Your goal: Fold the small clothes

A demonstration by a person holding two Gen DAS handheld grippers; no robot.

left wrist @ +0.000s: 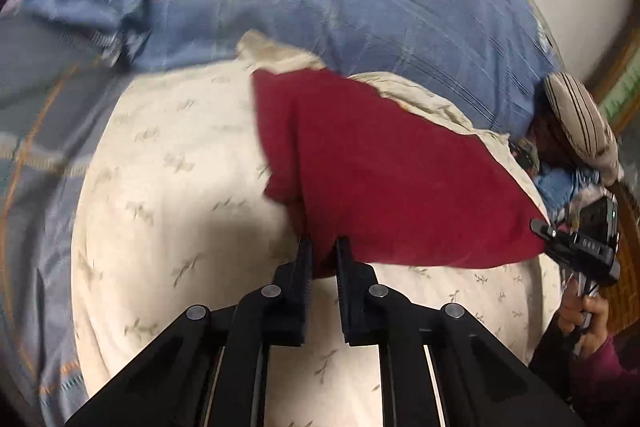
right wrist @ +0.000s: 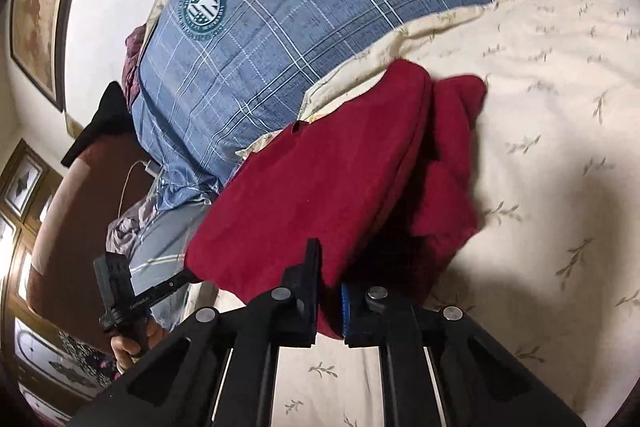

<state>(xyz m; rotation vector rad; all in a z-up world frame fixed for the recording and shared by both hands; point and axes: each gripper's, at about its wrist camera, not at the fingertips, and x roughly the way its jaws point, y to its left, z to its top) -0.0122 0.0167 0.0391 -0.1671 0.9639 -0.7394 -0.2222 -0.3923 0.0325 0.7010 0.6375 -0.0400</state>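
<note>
Both grippers' jaws pinch the red cloth point(left wrist: 380, 163) (near edge), its length stretched between them.

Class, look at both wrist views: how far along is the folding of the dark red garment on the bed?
Done: the dark red fleece garment lies on the cream leaf-print blanket, one layer already doubled over.
In hand: the left gripper is shut on its near edge and the right gripper on another corner.
Left: carrying the pinched edge across, flattening the bunched part and releasing; no finished fold shows yet.
</note>
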